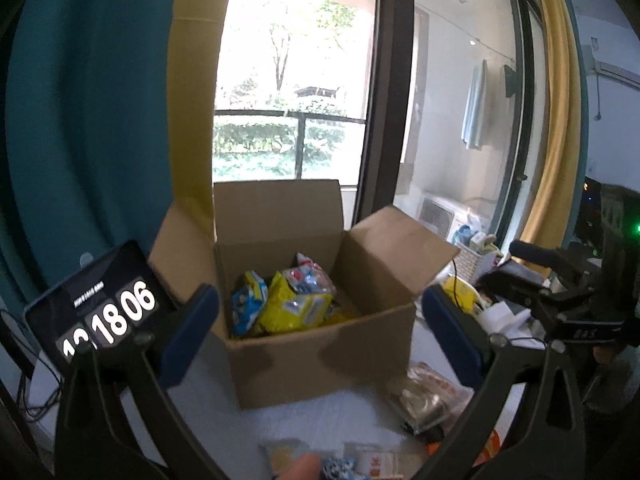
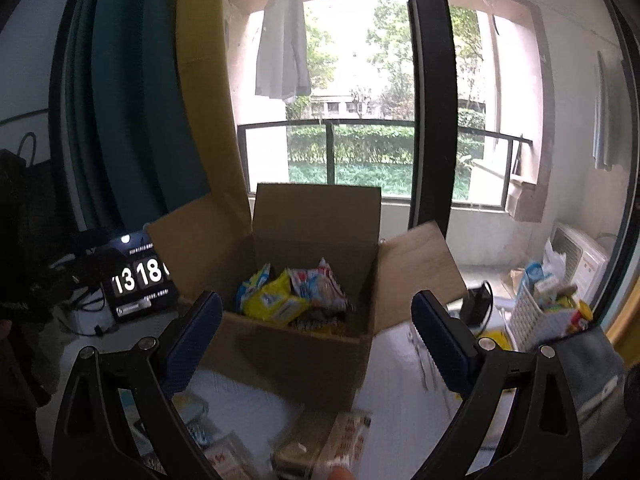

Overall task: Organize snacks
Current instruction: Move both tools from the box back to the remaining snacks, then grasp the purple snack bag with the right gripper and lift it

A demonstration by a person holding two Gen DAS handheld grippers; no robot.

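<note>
An open cardboard box stands on the white table with its flaps up. Inside lie yellow, blue and red-white snack packets. My left gripper is open, held in front of the box with nothing between its blue pads. My right gripper is open too, facing the box from slightly further right. Loose snack packs lie on the table in front of the box. The right gripper's black body shows at the right of the left wrist view.
A tablet clock leans left of the box. A white basket of goods stands at the right. More flat packets lie near the front edge. A fingertip shows at the bottom. Window and curtains rise behind.
</note>
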